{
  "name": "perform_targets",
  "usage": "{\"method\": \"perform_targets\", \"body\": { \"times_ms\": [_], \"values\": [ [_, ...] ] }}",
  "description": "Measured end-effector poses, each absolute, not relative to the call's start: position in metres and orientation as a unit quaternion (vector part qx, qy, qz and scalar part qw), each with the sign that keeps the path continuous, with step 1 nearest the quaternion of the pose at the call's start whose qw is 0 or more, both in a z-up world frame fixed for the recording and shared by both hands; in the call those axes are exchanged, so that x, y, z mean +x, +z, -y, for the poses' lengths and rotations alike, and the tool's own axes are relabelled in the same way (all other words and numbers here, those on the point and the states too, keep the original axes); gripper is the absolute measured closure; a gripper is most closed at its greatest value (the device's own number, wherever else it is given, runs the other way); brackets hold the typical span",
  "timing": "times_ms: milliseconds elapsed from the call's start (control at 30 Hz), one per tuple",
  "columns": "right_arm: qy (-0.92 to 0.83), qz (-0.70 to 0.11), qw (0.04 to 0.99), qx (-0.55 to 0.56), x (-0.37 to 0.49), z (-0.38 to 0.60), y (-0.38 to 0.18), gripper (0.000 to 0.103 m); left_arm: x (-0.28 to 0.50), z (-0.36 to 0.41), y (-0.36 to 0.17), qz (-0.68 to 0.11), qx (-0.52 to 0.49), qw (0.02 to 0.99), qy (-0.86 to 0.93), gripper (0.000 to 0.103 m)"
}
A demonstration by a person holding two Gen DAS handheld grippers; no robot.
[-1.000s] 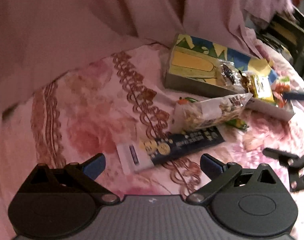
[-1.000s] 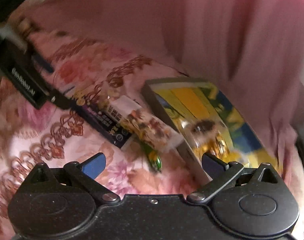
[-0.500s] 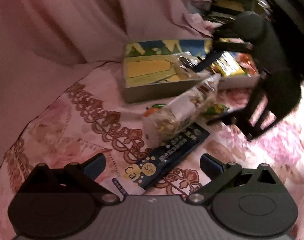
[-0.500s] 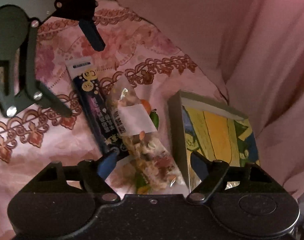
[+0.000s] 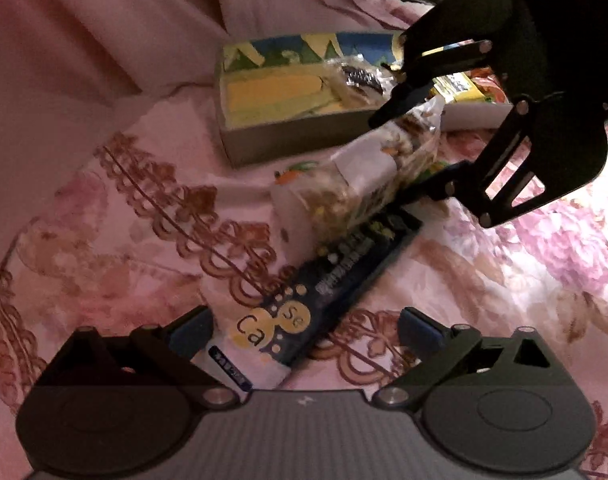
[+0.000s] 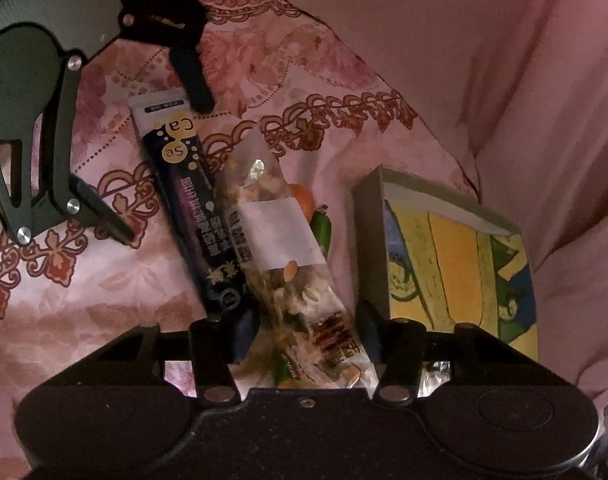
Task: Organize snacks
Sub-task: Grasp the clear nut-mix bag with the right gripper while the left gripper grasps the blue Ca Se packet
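Snacks fill the box's (image 5: 288,136) far end; nut bag (image 6: 288,256) pinched in right gripper (image 6: 304,334), left gripper (image 5: 304,330) spread.

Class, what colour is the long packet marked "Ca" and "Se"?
Dark navy packet with yellow circles and a white end; clearest in the right wrist view.

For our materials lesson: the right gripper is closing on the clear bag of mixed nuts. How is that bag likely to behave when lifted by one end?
The nut bag is thin clear film over loose pieces, so it will probably sag and bend beyond the right gripper. The contents may shift toward the lower end. The glossy film looks slippery, so it could slide off the dark blue packet beneath it.
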State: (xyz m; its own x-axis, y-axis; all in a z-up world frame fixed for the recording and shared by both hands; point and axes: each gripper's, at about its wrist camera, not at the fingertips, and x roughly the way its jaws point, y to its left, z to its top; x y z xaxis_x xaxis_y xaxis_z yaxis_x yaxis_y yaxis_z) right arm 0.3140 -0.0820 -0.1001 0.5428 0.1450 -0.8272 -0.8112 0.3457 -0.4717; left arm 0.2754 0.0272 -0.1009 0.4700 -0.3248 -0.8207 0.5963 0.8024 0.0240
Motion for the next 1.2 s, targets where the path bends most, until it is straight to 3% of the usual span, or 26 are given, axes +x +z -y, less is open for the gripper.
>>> {"method": "perform_targets", "body": {
  "times_ms": [333, 633, 933, 1067, 1200],
  "values": [
    [0.265, -0.421, 0.793, -0.350, 0.303, 0.120, -0.090, 0.051, 0.278, -0.028, -0.094, -0.488, 0.097, 0.819, -0.285, 0.020],
    [0.185, -0.522, 0.815, -0.173, 0.267, 0.161, -0.090, 0.051, 0.270, -0.020, -0.092, -0.534, 0.038, 0.790, -0.299, 0.022],
    [0.128, -0.553, 0.821, -0.064, 0.222, 0.178, -0.092, 0.051, 0.238, 0.007, -0.093, -0.550, 0.113, 0.765, -0.315, 0.021],
    [0.131, -0.542, 0.828, -0.063, 0.212, 0.179, -0.093, 0.050, 0.222, 0.022, -0.096, -0.539, 0.177, 0.756, -0.326, 0.018],
    [0.136, -0.529, 0.835, -0.067, 0.213, 0.178, -0.093, 0.049, 0.224, 0.022, -0.096, -0.536, 0.177, 0.760, -0.323, 0.017]
  ]
}}
